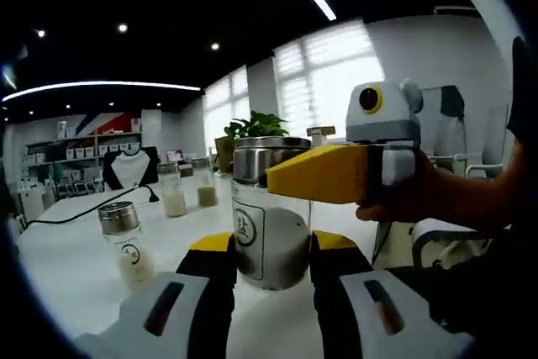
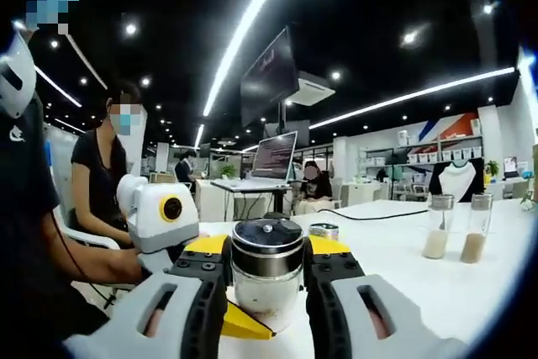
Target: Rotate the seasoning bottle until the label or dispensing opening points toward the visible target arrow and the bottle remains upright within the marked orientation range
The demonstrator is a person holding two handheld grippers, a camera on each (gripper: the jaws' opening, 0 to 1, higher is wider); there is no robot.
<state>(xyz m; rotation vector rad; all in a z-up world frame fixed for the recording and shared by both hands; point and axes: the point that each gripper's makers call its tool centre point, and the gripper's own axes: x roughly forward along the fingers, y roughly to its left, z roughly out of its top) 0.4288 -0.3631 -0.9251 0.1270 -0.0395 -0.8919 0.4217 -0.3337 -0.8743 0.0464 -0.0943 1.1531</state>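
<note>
1. The bottle [image 1: 269, 224] stands upright on the table [image 1: 67, 266], its label at about 9 o'clock on the glass in the left gripper view.
2. The left claw [image 1: 269, 258] flanks its base; firm contact cannot be told.
3. The right claw [image 2: 267, 279] clamps the bottle near its lid [image 2: 267, 245].
4. Risk: opposed grips may tip it; a loose grip lets it slip mid-turn.
5. The small jar [image 1: 124, 241] at 9 o'clock could be knocked.
</note>
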